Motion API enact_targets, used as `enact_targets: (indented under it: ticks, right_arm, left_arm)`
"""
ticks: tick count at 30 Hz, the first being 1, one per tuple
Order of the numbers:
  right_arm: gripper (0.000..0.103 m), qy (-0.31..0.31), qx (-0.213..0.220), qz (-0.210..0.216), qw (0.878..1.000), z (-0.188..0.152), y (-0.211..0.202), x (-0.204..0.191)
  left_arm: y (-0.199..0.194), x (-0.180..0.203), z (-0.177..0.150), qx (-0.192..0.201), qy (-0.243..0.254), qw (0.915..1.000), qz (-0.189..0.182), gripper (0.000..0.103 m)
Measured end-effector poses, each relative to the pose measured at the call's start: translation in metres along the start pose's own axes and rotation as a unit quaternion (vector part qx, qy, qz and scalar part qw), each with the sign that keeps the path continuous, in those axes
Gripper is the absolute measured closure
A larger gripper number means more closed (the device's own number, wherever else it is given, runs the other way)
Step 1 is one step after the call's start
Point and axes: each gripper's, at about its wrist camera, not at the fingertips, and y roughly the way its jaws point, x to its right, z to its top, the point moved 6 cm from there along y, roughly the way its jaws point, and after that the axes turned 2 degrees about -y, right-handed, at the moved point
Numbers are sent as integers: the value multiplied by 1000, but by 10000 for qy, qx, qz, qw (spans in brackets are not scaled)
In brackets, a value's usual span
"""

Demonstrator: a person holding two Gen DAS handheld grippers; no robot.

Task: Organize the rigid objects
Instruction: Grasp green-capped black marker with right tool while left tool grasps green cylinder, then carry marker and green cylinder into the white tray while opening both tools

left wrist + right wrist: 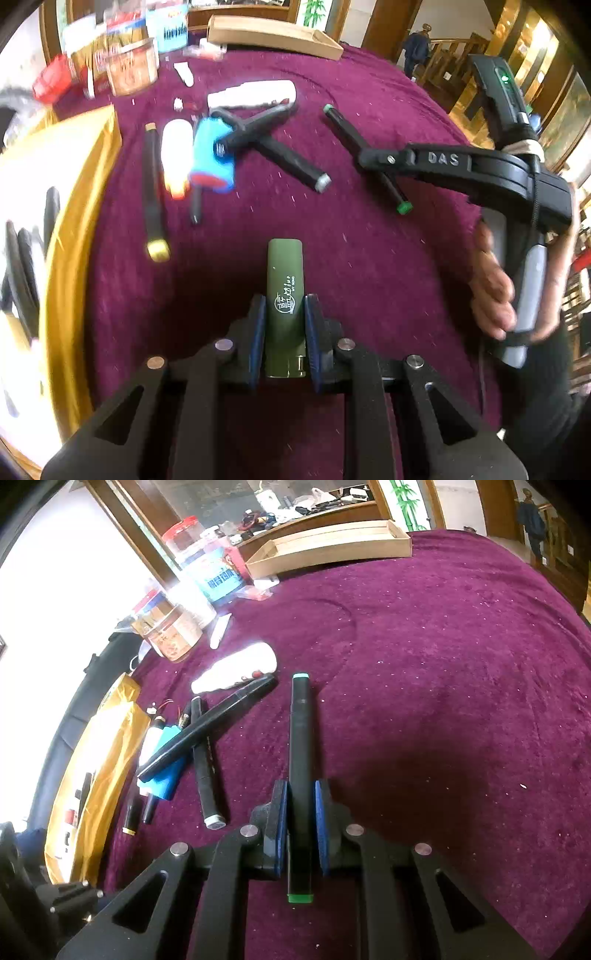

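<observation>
My left gripper (285,314) is shut on an olive-green lighter (285,295) and holds it above the purple tablecloth (369,258). My right gripper (301,812) is shut on a black marker with green caps (301,753); it also shows in the left wrist view (373,158), gripping that marker (347,133). Loose items lie in a pile to the left: a blue cylinder (212,158), crossed black markers (266,122), a white bottle (255,92), a yellow-capped black marker (151,192) and an orange-white tube (176,155).
A yellow-lined box (74,229) stands at the left with dark items inside. A flat cardboard tray (332,546) lies at the table's far edge. Jars and containers (184,602) stand at the far left. The cloth (443,701) stretches to the right.
</observation>
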Motion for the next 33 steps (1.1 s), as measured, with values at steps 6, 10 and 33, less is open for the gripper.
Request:
enact_targets:
  ticks: [6,10,33]
  right_arm:
    - [90,68,54,159,9998,-1,0,3]
    - [90,242,67,33,9997,-3,-9,1]
    - [90,-44,273,1463,9889,-73,-50,-171]
  left_arm:
    - [-21,4,-6,15,-199,9987,-464,85]
    - [-48,2,-5,244,-238,9976,-595,85]
    - [-129,-92,-3,1016,-1117,9862,-675,85]
